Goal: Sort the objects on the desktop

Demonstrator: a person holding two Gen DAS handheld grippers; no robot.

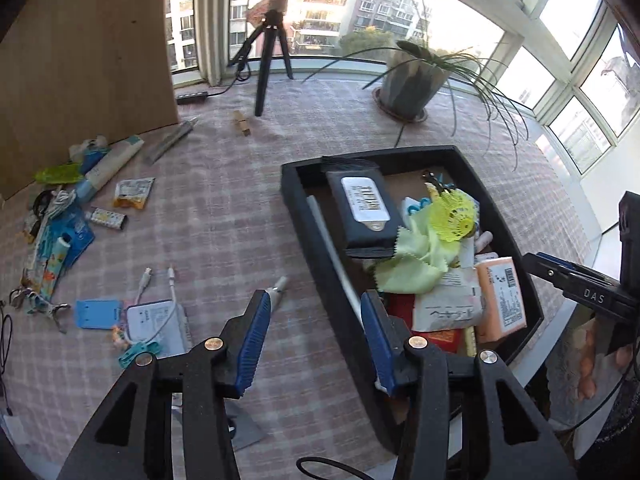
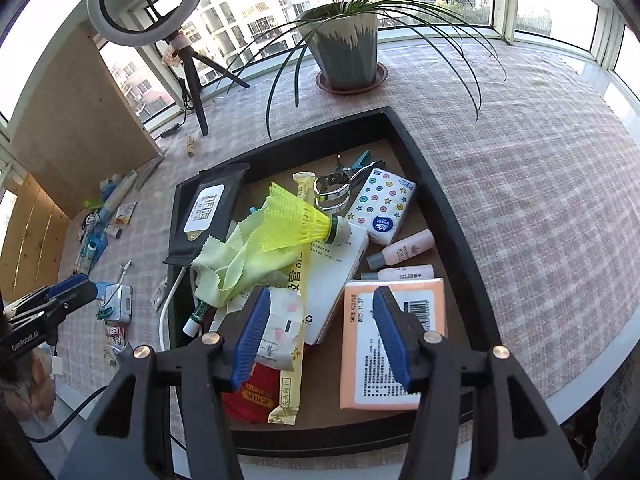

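Observation:
A black tray (image 1: 400,153) (image 2: 288,148) on the checked cloth holds a black wipes pack (image 1: 364,208) (image 2: 208,208), a yellow shuttlecock (image 1: 456,212) (image 2: 296,220), a green cloth (image 1: 416,256) (image 2: 236,260), an orange tissue pack (image 1: 502,296) (image 2: 360,360) and several other small items. My left gripper (image 1: 316,304) (image 2: 60,296) is open over the cloth at the tray's left wall, empty, with a small white tube (image 1: 278,288) beside its left fingertip. My right gripper (image 2: 322,300) (image 1: 580,288) hangs open above the tray's near half, holding nothing.
Loose items lie left of the tray: a blue tag (image 1: 96,314), a white pack with a cable (image 1: 156,320), a sachet (image 1: 134,192), tubes and keys. A potted plant (image 1: 408,80) (image 2: 344,48), a ring-light tripod (image 1: 268,52) and a wooden board (image 1: 80,60) stand behind.

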